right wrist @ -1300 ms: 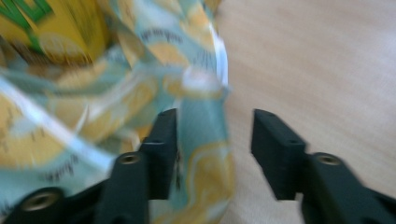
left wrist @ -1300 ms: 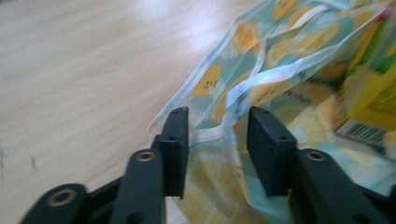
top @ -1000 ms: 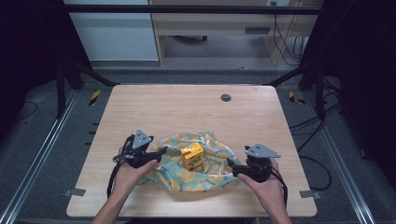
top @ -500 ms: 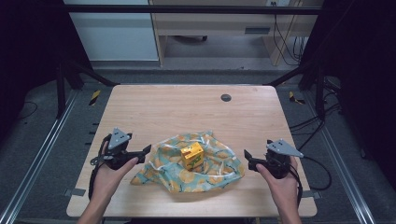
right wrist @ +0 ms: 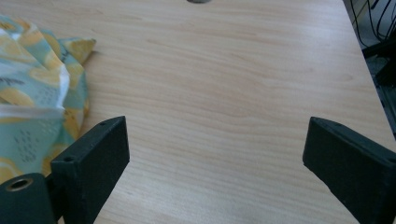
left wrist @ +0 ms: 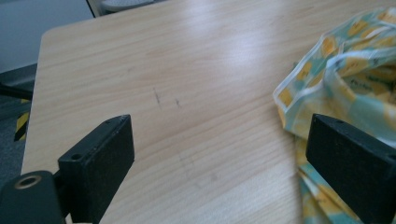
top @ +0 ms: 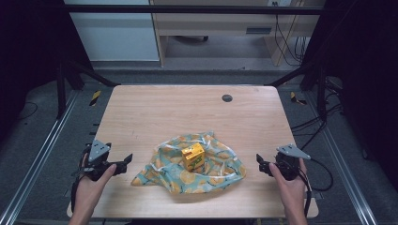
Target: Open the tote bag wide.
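A crumpled teal cloth with orange-slice print [top: 187, 165] lies at the table's near middle, and a small yellow box [top: 193, 156] sits on top of it. My left gripper [top: 126, 162] is held open near the table's left edge, well left of the cloth; its jaws stand wide apart with bare wood between them, and the cloth [left wrist: 345, 79] is at the right of the left gripper view. My right gripper [top: 261, 164] is open too, right of the cloth, with the cloth's edge [right wrist: 37, 88] at the left of its view. Neither gripper holds anything.
The wooden table [top: 187, 112] has a dark round grommet [top: 227, 98] near its far edge. Metal frame rails run along both sides, and cables hang off the right. A cabinet and a desk stand beyond the table.
Both grippers have let go of the cloth and drawn outward, the left to the left edge and the right toward the right edge. The cloth and box lie still.
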Tool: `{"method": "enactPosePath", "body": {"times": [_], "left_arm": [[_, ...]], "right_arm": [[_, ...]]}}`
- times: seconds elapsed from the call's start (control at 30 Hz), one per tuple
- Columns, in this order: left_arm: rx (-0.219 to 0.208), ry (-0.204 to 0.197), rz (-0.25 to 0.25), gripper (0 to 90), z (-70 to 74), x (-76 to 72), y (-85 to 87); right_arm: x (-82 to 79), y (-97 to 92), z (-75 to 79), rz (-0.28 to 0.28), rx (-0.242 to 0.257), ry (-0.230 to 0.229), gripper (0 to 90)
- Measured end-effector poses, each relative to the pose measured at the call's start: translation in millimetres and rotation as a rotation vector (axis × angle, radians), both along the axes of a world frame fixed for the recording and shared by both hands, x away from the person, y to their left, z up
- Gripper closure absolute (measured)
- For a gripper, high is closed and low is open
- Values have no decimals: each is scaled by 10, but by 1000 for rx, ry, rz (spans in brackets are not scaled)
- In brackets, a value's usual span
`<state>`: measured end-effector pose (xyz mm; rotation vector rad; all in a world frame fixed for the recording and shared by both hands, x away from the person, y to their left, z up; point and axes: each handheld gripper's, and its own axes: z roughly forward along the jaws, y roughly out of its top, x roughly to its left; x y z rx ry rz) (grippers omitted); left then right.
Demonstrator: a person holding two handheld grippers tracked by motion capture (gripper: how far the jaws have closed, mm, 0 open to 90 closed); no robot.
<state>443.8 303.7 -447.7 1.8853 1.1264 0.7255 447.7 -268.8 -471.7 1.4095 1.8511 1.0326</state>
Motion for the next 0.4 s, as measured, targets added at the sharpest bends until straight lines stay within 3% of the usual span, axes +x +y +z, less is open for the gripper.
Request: {"method": "enactPosePath", "body": {"times": [0.07, 0.13, 0.23, 0.4], "left_arm": [[7, 7, 5, 74, -51, -11, 32], [52, 32, -4, 71, -133, -14, 56], [82, 64, 2, 73, -222, 1, 86], [128, 74, 12, 73, -265, 30, 62]], "right_arm": [[-3, -21, -50, -5, -14, 17, 78], [-9, -43, -84, -9, -16, 29, 80], [-26, -56, -103, -11, -21, 37, 84], [-52, -20, -134, 11, -44, 61, 84]]}}
